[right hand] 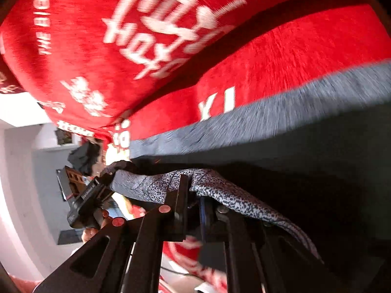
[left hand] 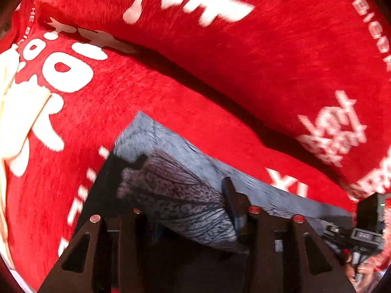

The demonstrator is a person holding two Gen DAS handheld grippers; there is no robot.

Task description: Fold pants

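Pants [left hand: 176,195] hang pinched in 2 tools, left tool [left hand: 185,185] and right tool [right hand: 193,190] both clamped on the hem above the red blanket [left hand: 220,85]. Best to keep them level and taut while laying the fold.

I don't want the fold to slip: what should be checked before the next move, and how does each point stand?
1. Left hand-held gripper has pants between its fingers: ok.
2. Right hand-held gripper pinches the pants: ok.
3. Fabric between both grippers taut: cannot tell.
4. Red blanket beneath lies flat: not ok, a large fold crosses it.
5. Hanging grey part clear of the blanket: cannot tell.
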